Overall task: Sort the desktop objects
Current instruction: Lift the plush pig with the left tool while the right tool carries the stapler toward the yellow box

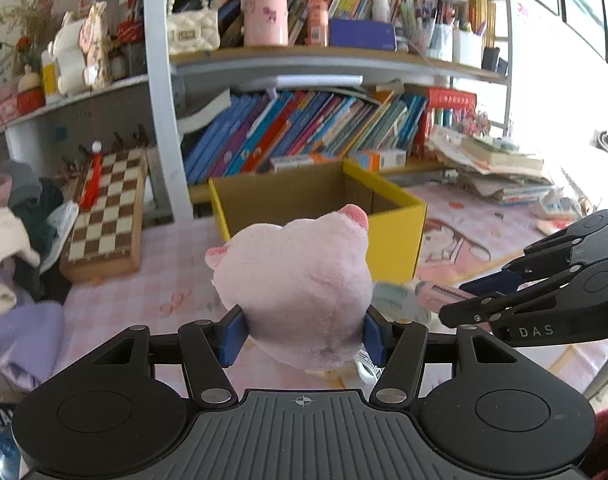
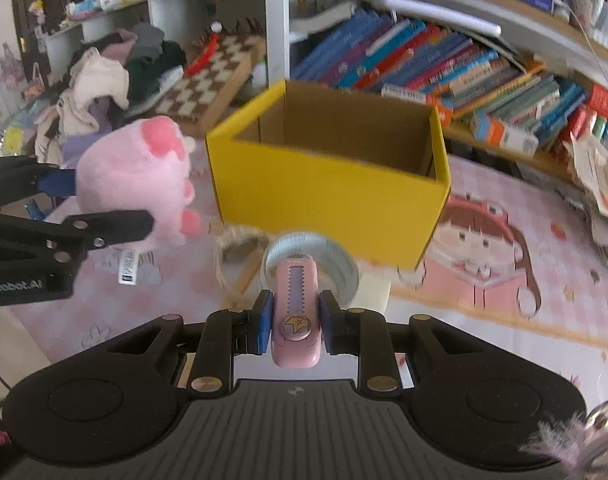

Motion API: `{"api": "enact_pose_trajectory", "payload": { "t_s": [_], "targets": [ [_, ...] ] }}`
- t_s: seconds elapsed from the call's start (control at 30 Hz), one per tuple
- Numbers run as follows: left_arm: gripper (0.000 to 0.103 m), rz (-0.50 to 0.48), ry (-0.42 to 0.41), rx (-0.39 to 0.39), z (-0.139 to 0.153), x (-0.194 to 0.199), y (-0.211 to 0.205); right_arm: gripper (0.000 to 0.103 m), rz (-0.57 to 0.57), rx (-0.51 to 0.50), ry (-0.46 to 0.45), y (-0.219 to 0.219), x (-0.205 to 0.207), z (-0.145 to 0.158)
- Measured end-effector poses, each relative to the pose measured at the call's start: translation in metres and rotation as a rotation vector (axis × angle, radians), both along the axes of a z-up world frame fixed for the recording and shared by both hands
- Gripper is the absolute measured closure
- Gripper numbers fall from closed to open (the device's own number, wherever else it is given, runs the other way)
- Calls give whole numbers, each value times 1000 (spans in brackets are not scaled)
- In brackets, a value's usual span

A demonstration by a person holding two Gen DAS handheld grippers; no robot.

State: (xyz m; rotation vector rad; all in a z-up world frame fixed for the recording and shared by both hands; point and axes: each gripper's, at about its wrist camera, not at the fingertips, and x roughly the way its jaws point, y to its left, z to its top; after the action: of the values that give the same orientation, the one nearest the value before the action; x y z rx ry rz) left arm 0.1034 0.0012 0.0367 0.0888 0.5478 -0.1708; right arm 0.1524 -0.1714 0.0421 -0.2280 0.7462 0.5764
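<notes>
Left wrist view: left gripper [image 1: 304, 332] is clamped on one pink plush [image 1: 294, 284], pads pressing into both flanks, plush lifted off the mat [image 1: 152, 280]. One yellow box [image 1: 399, 236], top open, sits just beyond the plush. Right gripper [image 1: 463, 300] enters from the right with a pink item in its tips.

Right wrist view: right gripper [image 2: 295, 322] is closed on one pink cutter [image 2: 295, 312]. One tape roll [image 2: 327, 260] lies on the mat beyond it, near the box's [image 2: 323, 200] near wall; one paler ring [image 2: 240, 248] sits to its left, too blurred to identify. Plush [image 2: 136, 184] hangs left of the box.

Risks, as judgement: soft plush could slip or snag on the box rim if carried low; the two grippers sit close and could collide over the opening; the cutter, held narrowly, may pivot.
</notes>
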Motion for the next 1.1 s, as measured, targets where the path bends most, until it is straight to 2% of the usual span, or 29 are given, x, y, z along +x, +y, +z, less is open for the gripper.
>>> {"api": "enact_pose_trajectory", "payload": {
  "t_s": [0.2,0.53,0.7,1.1],
  "targets": [
    [45,-20,-42,8,14,20,-5,80,26,18,-57,-1,21,21],
    [45,-50,-107,63,35,69,-14,80,76,19,-131,-2,74,46],
    [45,-26,-87,20,41,103,-8,80,110,10,-158,1,107,52],
    [45,-45,-54,111,36,164,-19,80,184,-24,-174,19,187,48]
  ]
}}
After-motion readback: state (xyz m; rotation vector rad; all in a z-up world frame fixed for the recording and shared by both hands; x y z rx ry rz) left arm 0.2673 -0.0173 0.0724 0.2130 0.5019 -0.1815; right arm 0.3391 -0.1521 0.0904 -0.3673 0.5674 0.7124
